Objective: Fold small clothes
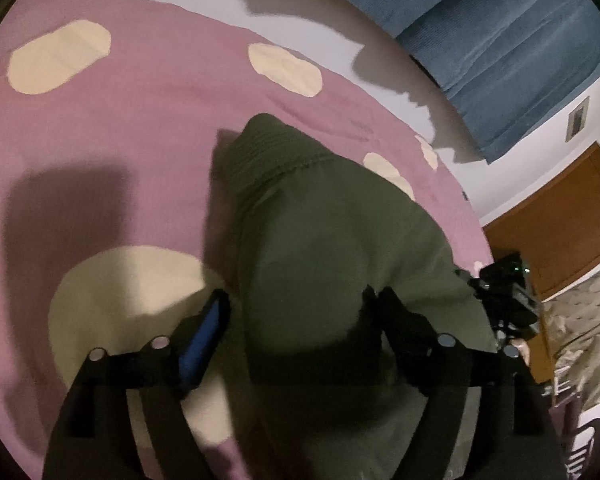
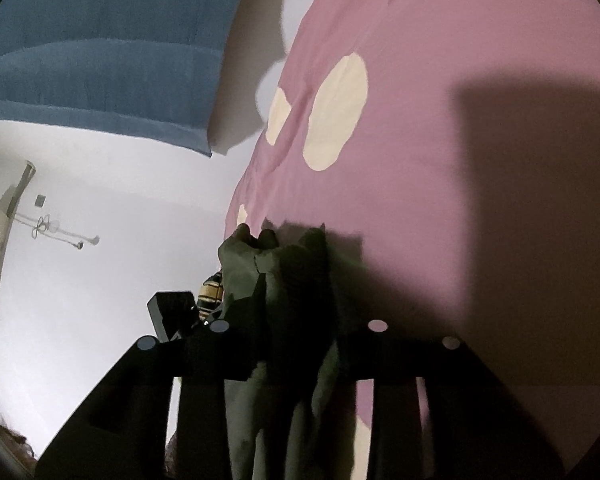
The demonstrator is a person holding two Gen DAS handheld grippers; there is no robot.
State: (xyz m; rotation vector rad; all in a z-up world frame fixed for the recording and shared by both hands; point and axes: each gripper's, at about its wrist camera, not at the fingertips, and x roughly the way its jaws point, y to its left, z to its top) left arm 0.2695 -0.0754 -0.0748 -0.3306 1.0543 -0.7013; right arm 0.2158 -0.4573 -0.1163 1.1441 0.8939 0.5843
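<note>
Ribbed cuff (image 1: 260,152) of green garment (image 1: 332,248) shows only from left.

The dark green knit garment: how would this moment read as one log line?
garment: dark green knit garment on pink cream-spotted bedspread | left gripper: open, astride it | right gripper: cloth between jaws, grip unclear

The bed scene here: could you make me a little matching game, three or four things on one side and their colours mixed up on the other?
Things:
1. garment
2. bedspread
3. curtain
4. door

Colours:
A. blue
B. brown wood
C. dark olive green
D. pink with cream patches

Pairs: 1-C, 2-D, 3-A, 4-B
</note>
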